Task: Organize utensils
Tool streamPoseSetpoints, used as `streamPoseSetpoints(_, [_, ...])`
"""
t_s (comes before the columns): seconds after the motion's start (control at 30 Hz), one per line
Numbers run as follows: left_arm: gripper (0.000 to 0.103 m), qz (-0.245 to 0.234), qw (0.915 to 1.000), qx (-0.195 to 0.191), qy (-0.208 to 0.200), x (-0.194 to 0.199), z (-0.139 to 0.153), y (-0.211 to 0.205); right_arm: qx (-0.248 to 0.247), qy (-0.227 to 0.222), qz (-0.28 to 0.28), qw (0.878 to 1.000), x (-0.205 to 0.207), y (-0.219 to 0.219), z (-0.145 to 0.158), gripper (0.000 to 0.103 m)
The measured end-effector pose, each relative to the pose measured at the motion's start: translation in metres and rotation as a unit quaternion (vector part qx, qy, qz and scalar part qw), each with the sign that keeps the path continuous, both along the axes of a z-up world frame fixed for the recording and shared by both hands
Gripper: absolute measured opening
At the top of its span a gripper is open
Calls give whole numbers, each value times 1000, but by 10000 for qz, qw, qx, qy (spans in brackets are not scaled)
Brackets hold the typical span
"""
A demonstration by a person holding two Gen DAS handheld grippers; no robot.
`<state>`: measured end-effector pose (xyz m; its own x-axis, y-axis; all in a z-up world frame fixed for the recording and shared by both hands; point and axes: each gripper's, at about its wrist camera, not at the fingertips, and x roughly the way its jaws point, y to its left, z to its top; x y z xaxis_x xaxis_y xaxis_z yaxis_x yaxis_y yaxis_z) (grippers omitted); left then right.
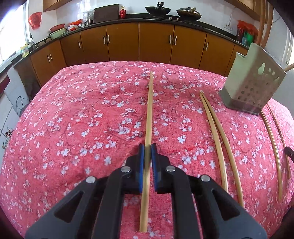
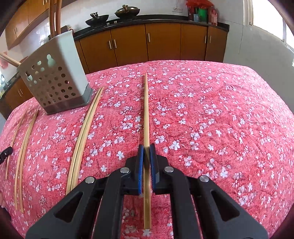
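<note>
Chopsticks, one clamped in each gripper, above a pink flowered tablecloth (image 1: pixel 73 119).

No readable writing shows anywhere. The left gripper (image 1: pixel 148 147) is clenched on a chopstick (image 1: pixel 149 110) running far and near through its blue pads; the right gripper (image 2: pixel 146 147) grasps another chopstick (image 2: pixel 146 110) likewise. Between them a perforated grey utensil holder (image 1: pixel 253 88) stands on the cloth, loose chopstick pairs (image 1: pixel 216 132) lying near it. Only the left view shows the sink-side counter (image 1: pixel 36 47); only the right view shows the window (image 2: pixel 266 16).
</note>
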<state>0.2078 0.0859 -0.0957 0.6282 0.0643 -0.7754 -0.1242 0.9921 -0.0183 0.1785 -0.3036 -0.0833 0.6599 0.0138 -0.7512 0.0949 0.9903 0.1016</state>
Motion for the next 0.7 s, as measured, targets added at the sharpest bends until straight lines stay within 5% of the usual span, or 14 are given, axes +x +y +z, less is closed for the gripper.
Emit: streamPoseSetpoints(0.7, [12, -1, 9999, -113, -12, 2, -2, 5, -66, 6, 5, 10000, 2, 2, -1, 8])
